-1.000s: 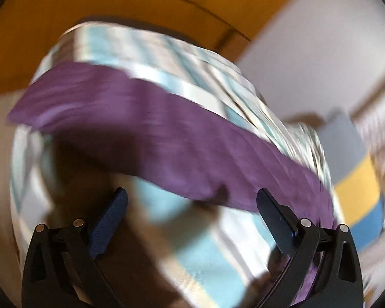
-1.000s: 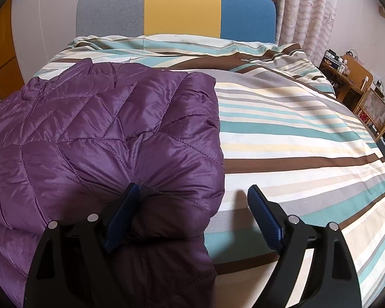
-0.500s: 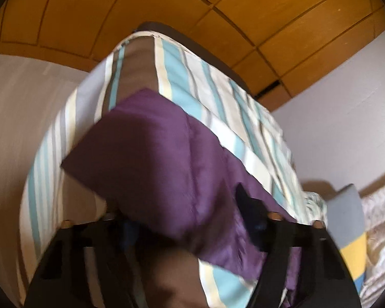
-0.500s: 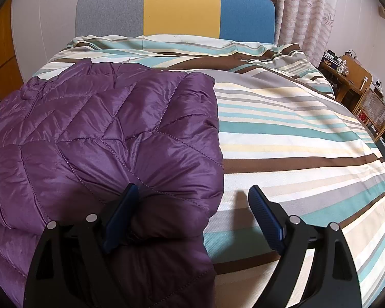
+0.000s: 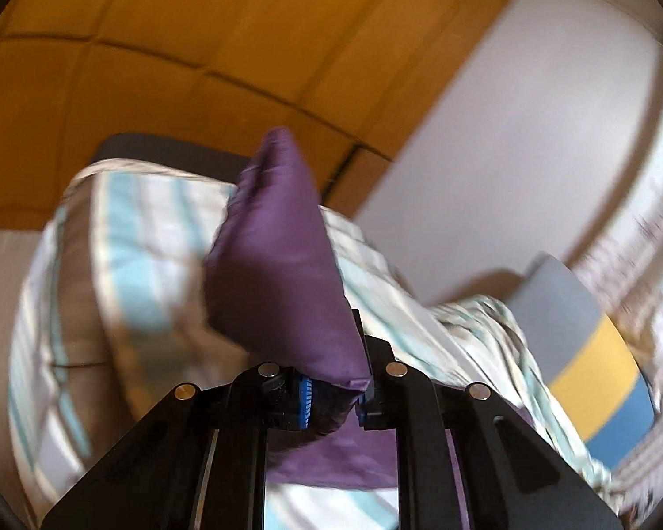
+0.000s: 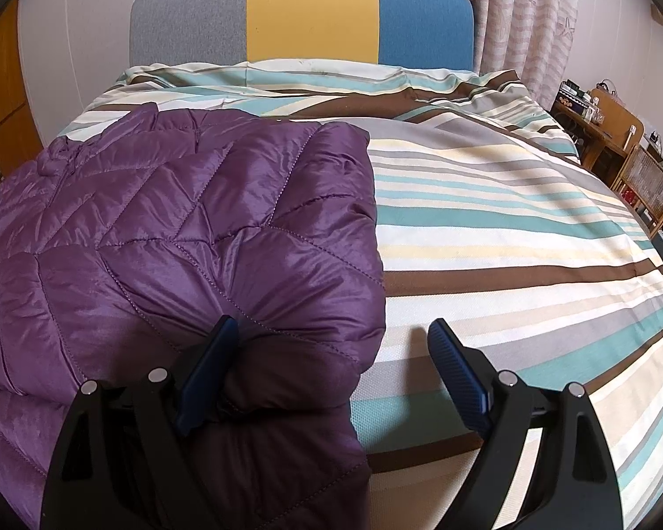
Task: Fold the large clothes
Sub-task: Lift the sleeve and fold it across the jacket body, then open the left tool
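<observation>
A purple quilted jacket (image 6: 199, 229) lies spread over the left half of a striped bed cover (image 6: 508, 229). In the left wrist view my left gripper (image 5: 333, 391) is closing, and its blue pads pinch a part of the jacket (image 5: 278, 265) that sticks up from them above the cover (image 5: 132, 243). My right gripper (image 6: 331, 322) stands open over the jacket's near right corner. Its left finger (image 6: 207, 366) rests against a puffy fold, and the right finger hangs over bare cover. That corner lies between the jaws, unpinched.
A grey, yellow and blue headboard (image 6: 309, 13) stands at the far end of the bed. An orange wooden wardrobe (image 5: 199, 22) runs along the bed's left side. A wooden side table (image 6: 614, 141) with small items stands at the right, by a curtain.
My left gripper has gone from wide open to closed on the jacket and has lifted, so the fabric now stands up from the bed. The right gripper has stayed still.
</observation>
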Demonstrator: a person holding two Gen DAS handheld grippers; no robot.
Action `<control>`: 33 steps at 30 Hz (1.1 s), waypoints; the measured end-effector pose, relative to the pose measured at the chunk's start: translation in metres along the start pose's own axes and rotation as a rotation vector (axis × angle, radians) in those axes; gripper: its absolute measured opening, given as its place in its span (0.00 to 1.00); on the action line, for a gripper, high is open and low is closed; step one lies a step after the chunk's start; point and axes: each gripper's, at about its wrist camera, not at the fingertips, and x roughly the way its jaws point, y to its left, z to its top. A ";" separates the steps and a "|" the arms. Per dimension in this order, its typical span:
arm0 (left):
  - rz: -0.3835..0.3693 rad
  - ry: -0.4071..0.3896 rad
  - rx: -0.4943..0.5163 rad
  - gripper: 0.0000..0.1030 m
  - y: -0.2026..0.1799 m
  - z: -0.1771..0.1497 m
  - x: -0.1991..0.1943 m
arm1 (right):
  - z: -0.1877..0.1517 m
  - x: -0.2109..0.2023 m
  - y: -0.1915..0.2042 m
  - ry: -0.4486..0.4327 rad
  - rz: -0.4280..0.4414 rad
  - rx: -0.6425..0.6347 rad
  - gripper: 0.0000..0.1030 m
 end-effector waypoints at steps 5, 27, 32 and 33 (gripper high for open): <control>-0.117 0.031 0.120 0.14 -0.055 -0.016 0.002 | 0.000 0.000 0.000 0.000 0.001 0.001 0.85; -0.376 0.225 0.438 0.14 -0.205 -0.118 0.011 | 0.000 0.000 0.000 0.002 0.006 0.005 0.85; -0.437 0.264 0.499 0.14 -0.235 -0.143 0.010 | 0.000 0.002 0.001 0.003 0.010 0.009 0.85; -0.451 0.270 0.513 0.14 -0.243 -0.149 0.009 | 0.000 0.001 0.000 0.003 0.009 0.009 0.85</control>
